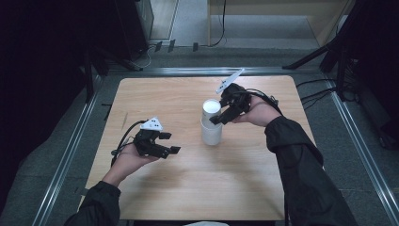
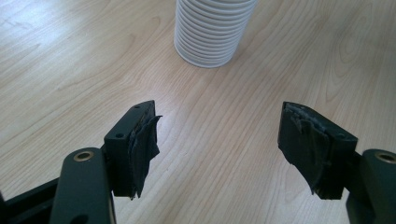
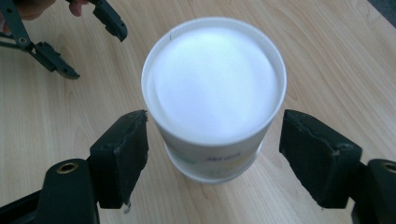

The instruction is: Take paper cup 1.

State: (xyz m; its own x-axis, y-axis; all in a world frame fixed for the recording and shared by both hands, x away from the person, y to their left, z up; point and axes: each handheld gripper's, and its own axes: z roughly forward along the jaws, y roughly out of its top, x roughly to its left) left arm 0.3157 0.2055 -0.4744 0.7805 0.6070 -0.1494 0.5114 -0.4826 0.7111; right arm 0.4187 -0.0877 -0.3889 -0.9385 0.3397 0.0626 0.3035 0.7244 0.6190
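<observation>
Left claw [image 1: 170, 143] hovers low over the worktop [image 1: 155, 96], nearest the person. It is released, with nothing between its jaws; the pads [image 2: 144, 140] wear crumpled black tape.

Worktop: pale wood-grain laminate, rectangular with rounded corners.

Farther in, near the middle, stands the cup stack [image 1: 211, 123]: white cups nested upside down, their rims forming a ribbed cylinder [image 2: 210, 30], flat round bottom [image 3: 214, 77] uppermost with faint print on the side wall.

Right claw [image 1: 221, 117] sits at the stack's top. It is released, jaws either side of the top cup, with a gap between pads [image 3: 122, 151] and wall.
</observation>
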